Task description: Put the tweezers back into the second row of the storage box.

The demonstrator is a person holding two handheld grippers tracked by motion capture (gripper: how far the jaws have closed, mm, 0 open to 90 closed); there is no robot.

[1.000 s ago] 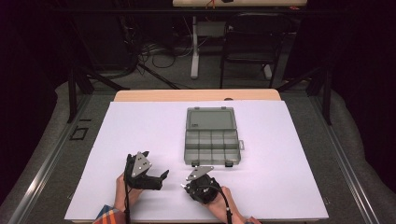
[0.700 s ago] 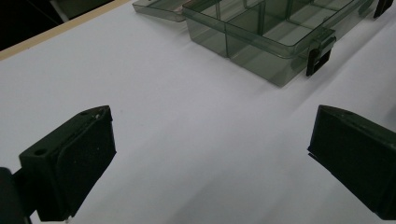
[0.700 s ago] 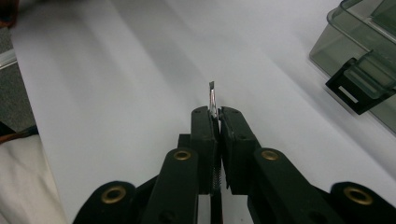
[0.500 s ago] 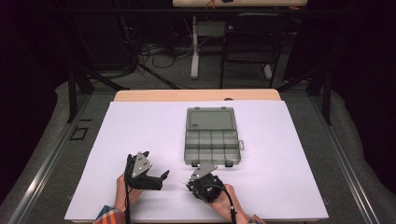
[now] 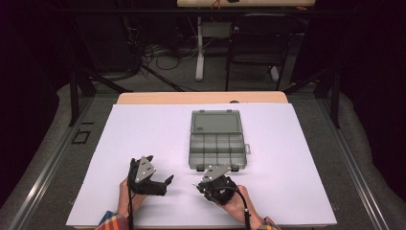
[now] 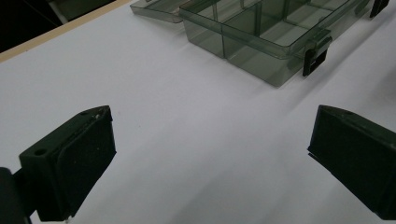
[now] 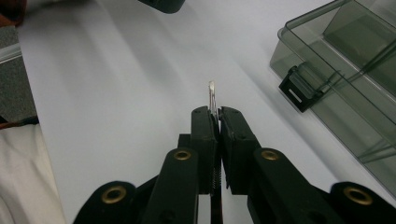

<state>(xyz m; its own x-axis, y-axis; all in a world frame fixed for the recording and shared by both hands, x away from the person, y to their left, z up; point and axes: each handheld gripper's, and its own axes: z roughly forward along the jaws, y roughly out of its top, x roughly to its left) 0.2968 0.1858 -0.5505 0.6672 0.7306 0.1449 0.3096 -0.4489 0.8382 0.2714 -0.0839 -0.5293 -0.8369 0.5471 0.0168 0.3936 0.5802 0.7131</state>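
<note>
A smoky clear compartment box (image 5: pixel 218 149) lies open mid-table, its lid (image 5: pixel 215 122) flat behind it and its compartments bare. My right gripper (image 5: pixel 197 186) hovers just in front of the box's near edge. Its jaws are shut (image 7: pixel 218 112) on a thin silvery metal piece (image 7: pixel 212 95) that sticks out past the tips. The box's corner and black latch (image 7: pixel 299 88) are to the right of those jaws. My left gripper (image 5: pixel 160 168) rests low on the table at the left, open (image 6: pixel 210 149) with nothing between its pads. The box (image 6: pixel 266 37) lies ahead of it.
A white sheet (image 5: pixel 143 134) covers the table, with a wooden strip (image 5: pixel 201 97) at the far edge. A person's hands and plaid cuffs (image 5: pixel 112 221) come in from the bottom. Chairs, table legs and cables stand on the dark floor beyond.
My right gripper has lifted a little and drifted toward the box's near edge, still shut on the metal piece. The left gripper has kept still.
</note>
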